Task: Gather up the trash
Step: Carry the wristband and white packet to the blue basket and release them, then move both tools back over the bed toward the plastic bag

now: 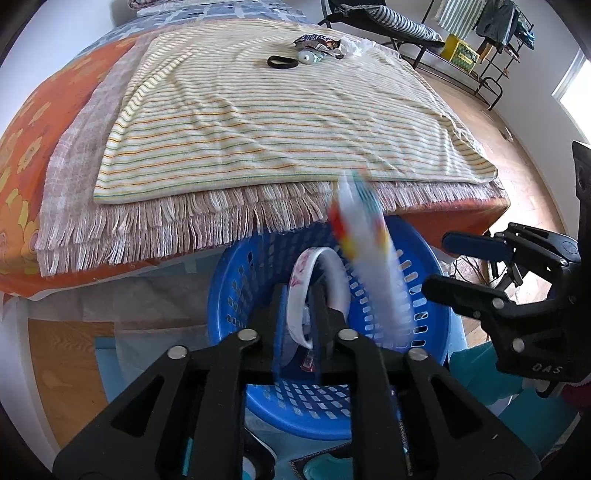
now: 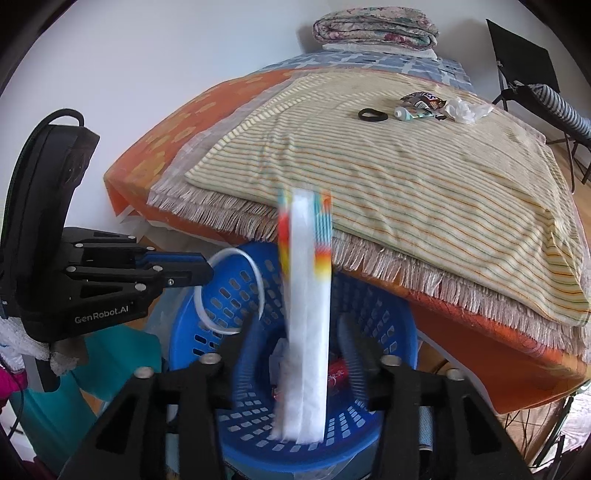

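Note:
A blue plastic basket (image 1: 221, 295) (image 2: 177, 332) stands on the floor against the bed's foot. My left gripper (image 1: 301, 291) (image 2: 205, 271) hovers over its rim. Its jaws stand slightly apart, with a white plastic ring (image 1: 325, 258) (image 2: 255, 269) still between them. My right gripper (image 2: 297, 321) (image 1: 437, 262) is open above the basket, its fingers blurred. A white packet with red, yellow and blue ends (image 2: 306, 314) (image 1: 365, 251) is streaked with blur between those fingers, loose and upright, its lower end inside the basket. A red wrapper (image 2: 336, 376) lies in the basket's bottom.
On the striped towel (image 1: 258, 129) at the bed's far end lie a Snickers wrapper (image 2: 423, 99), a small tube (image 2: 408, 112), a black hair tie (image 2: 373, 115) and crumpled clear plastic (image 2: 465, 109). A folded quilt (image 2: 373, 29) sits at the head. A clothes rack (image 1: 491, 33) stands right.

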A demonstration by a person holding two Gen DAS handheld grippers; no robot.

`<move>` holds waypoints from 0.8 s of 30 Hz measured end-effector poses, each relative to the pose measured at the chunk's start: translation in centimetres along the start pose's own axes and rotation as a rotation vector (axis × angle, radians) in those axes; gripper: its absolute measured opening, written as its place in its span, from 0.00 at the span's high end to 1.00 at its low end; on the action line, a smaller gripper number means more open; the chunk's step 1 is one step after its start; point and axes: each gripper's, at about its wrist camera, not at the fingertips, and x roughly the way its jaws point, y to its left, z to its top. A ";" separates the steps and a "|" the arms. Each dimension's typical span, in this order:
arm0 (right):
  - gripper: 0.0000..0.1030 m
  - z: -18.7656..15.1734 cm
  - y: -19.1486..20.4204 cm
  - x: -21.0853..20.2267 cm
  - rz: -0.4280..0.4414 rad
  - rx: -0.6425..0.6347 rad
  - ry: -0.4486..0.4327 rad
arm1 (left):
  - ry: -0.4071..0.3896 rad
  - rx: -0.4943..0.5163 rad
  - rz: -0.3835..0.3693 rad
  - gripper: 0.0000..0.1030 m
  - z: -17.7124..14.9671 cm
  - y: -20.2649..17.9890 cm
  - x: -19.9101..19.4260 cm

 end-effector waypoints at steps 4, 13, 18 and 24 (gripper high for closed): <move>0.39 0.1 -0.2 0.0 -0.010 0.011 -0.001 | -0.005 -0.007 0.005 0.74 0.0 0.1 0.0; 0.21 0.4 -0.6 -0.4 -0.043 0.026 -0.019 | -0.001 -0.034 0.016 0.57 0.2 0.7 0.1; 0.12 1.1 -1.4 -1.0 -0.080 0.052 -0.044 | -0.009 -0.043 0.018 0.56 0.8 0.8 -0.1; 0.12 2.4 -3.1 -1.5 -0.078 0.120 -0.033 | -0.026 -0.037 0.021 0.56 2.3 0.6 -0.6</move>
